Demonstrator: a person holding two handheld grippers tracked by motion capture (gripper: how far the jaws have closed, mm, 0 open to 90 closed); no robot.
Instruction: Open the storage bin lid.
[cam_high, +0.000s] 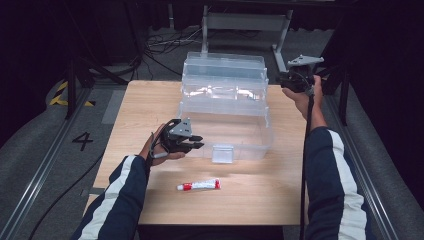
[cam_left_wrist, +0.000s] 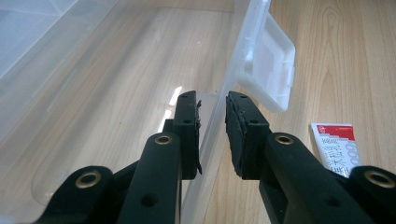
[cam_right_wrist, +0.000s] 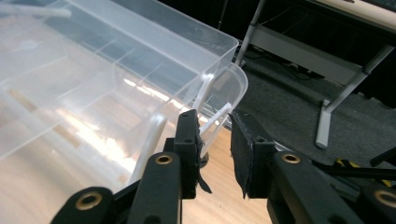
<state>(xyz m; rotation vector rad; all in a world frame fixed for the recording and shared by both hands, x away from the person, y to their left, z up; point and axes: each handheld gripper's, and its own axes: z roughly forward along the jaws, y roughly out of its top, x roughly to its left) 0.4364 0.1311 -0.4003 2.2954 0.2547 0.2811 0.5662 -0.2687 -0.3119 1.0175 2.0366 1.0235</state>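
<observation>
Toothpaste tube (cam_high: 198, 185) sits loose on the desk (cam_high: 150, 100) by your left hand-held gripper (cam_high: 192, 141), clamped on the clear bin's (cam_high: 225, 107) front wall, right hand-held gripper (cam_high: 290, 80) apart and empty, so tugging one-handed could skew it.

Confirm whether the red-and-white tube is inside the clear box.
No, the tube lies on the table in front of the clear box.

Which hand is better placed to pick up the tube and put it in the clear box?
Left. The left gripper is beside the tube, though its jaws straddle the box front wall. The right gripper is at the far corner.
</observation>
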